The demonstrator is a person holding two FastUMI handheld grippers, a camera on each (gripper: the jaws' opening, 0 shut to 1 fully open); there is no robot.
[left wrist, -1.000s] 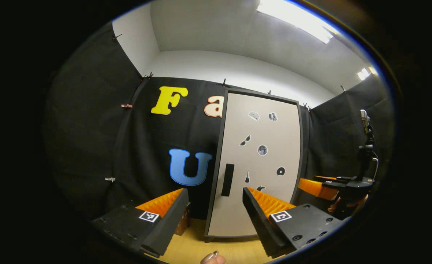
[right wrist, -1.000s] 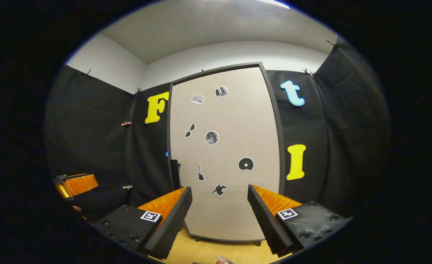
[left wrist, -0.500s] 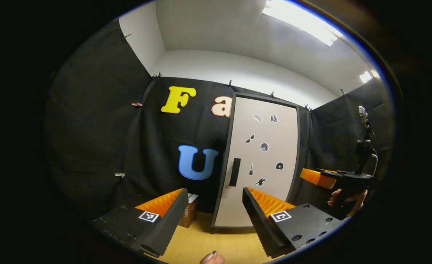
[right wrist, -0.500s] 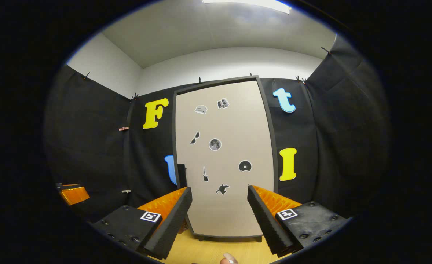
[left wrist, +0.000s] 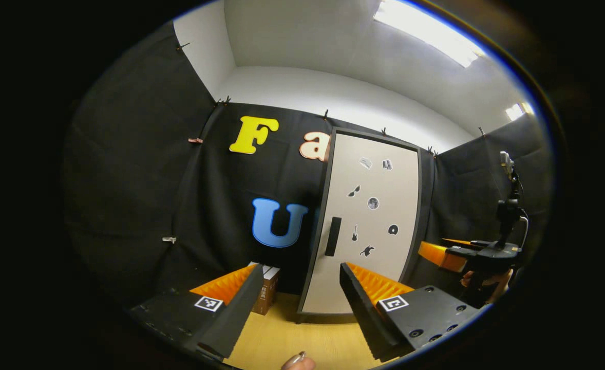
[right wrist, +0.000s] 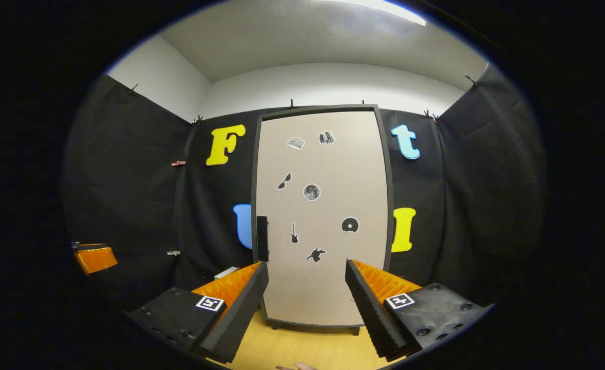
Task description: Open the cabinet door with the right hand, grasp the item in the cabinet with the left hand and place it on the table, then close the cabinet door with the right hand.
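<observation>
- The tall beige cabinet door with a dark frame (left wrist: 369, 226) stands upright on the light wooden table (left wrist: 282, 339), its long axis vertical. It is shut, and its sticker-covered face is turned toward both tools.
- A black vertical handle (left wrist: 333, 236) sits low on the door's left edge in both views, also running up and down.
- In the left gripper view, a small brown cardboard box (left wrist: 265, 288) stands upright on the table just left of the cabinet, against the black cloth wall.
- The right gripper view shows no more than a pale corner of that box (right wrist: 226, 272) above a finger of its own tool.
- The left tool (left wrist: 300, 303) is wide open and holds nothing. It is aimed at the door's left edge, with the box behind its left finger.
- The right tool (right wrist: 306, 300) is likewise spread wide and empty. It faces the door's lower half squarely.
- At the far right of the left gripper view, the right tool appears beside the cabinet, with a hand (left wrist: 487, 285) gripping it.
- Compared with a second ago, the door looks smaller and farther off in both views, and the box is more exposed.
</observation>
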